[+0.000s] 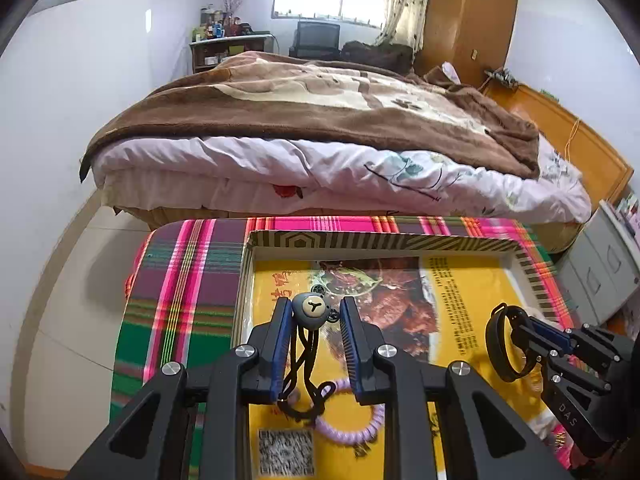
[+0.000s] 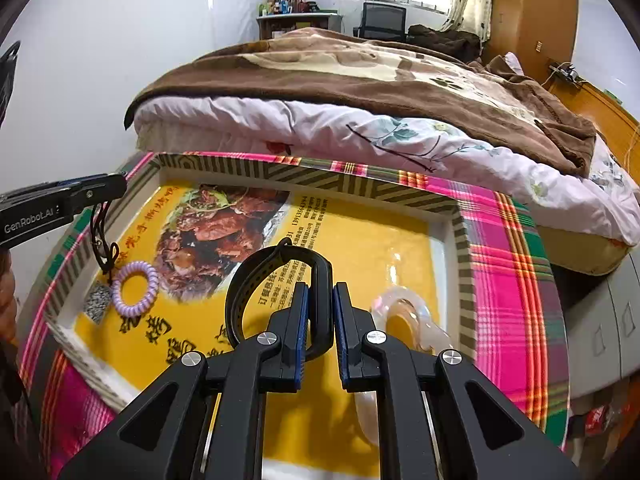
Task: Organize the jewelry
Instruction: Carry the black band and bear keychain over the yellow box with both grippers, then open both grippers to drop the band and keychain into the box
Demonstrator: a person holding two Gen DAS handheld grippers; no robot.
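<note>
Start at the left of the frames: your left gripper point(image 1: 314, 316) hangs over the left part of the shallow cardboard tray with a striped rim point(image 1: 372, 239), which is lined with a yellow printed food flyer point(image 1: 472, 292). Its blue-padded jaws stand visibly apart, yet a black cord hair tie with a round grey bear charm point(image 1: 307, 307) dangles between them, the charm against the left pad and the cords trailing down; whether anything is really pinched there, you cannot tell from these views. Just below it, at lower centre of the left wrist view, a lilac coiled plastic hair band point(image 2: 134, 290) lies flat on the flyer, so that piece looks already placed. Moving right, your right gripper point(image 2: 319, 322) has its jaws nearly together, clamped on a wide black looped wristband point(image 2: 276, 264) held upright above the middle of the tray. Further right, a clear translucent plastic ring piece point(image 2: 404, 308) rests on the flyer near the tray's right wall. By my reading you are mid-task: two items are down, two are in hand and not yet set in the tray on the pink-and-green plaid cloth point(image 2: 516, 248).
</note>
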